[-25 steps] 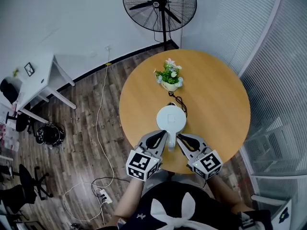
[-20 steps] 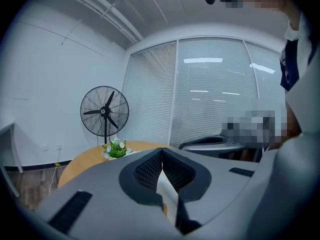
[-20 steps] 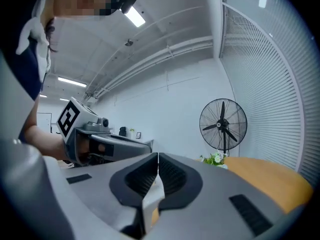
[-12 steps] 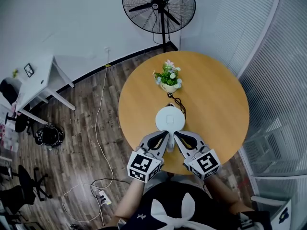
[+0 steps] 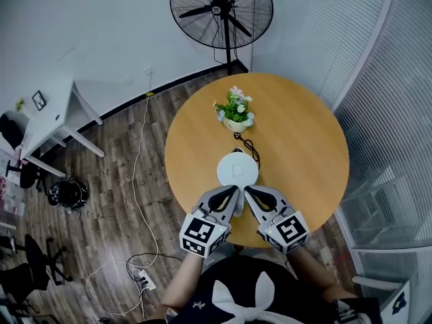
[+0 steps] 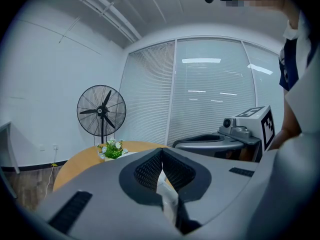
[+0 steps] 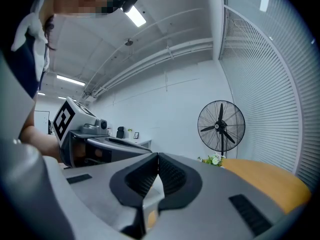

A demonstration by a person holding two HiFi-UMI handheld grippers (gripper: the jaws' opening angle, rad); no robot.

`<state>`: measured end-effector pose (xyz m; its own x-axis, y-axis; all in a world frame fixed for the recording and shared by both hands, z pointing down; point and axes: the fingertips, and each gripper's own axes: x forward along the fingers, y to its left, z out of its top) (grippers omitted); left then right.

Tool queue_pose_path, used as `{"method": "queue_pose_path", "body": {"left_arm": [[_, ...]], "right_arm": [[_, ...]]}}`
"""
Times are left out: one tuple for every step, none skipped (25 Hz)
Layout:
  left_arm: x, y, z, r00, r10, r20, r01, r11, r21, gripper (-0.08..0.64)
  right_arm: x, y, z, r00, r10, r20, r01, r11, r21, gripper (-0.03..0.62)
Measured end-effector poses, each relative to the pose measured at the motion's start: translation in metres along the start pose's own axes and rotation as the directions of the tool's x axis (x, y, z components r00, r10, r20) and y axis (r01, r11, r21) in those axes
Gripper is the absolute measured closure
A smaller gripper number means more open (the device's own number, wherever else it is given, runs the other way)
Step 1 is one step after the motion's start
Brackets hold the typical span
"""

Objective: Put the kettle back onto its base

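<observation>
On the round table, the white kettle sits just ahead of my left gripper and right gripper, both clamped side by side on its handle, which points back toward me.

Table lies open left and right of a middle line of kettle, cord and plant; fan stands beyond.

Head view steeply down; gripper views level, share fan.
</observation>
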<state>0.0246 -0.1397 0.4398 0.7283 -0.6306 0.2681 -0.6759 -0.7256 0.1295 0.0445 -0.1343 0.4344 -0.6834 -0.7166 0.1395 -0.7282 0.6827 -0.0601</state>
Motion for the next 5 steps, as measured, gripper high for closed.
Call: {"method": "queue_pose_path", "body": {"left_arm": [[0.0002, 0.0001, 0.0003, 1.0, 0.0, 0.001, 0.0, 1.0, 0.001, 0.535], [0.0002, 0.0001, 0.0006, 1.0, 0.0, 0.001, 0.0, 1.0, 0.002, 0.535], [0.0, 0.0, 0.0009, 1.0, 0.0, 0.0, 0.0, 1.0, 0.005, 0.535], [-0.0003, -0.0001, 0.0012, 1.0, 0.001, -0.001, -0.001, 1.0, 0.008, 0.535], [-0.0006, -0.0003, 0.0014, 1.0, 0.002, -0.003, -0.002, 1.0, 0.012, 0.535]], "right_arm": [[-0.0001, -0.0001, -0.0002, 1.0, -0.001, -0.002, 0.001, 1.0, 0.001, 0.569], [-0.0003, 0.0002, -0.0001, 1.0, -0.001, -0.003, 0.001, 1.0, 0.002, 0.569], [-0.0005, 0.0009, 0.0002, 1.0, 0.0, -0.005, 0.0, 1.0, 0.002, 0.569], [-0.0008, 0.0016, 0.0006, 1.0, 0.001, -0.006, -0.001, 1.0, 0.002, 0.569], [-0.0011, 0.0025, 0.0009, 1.0, 0.003, -0.008, -0.003, 1.0, 0.002, 0.569]]}}
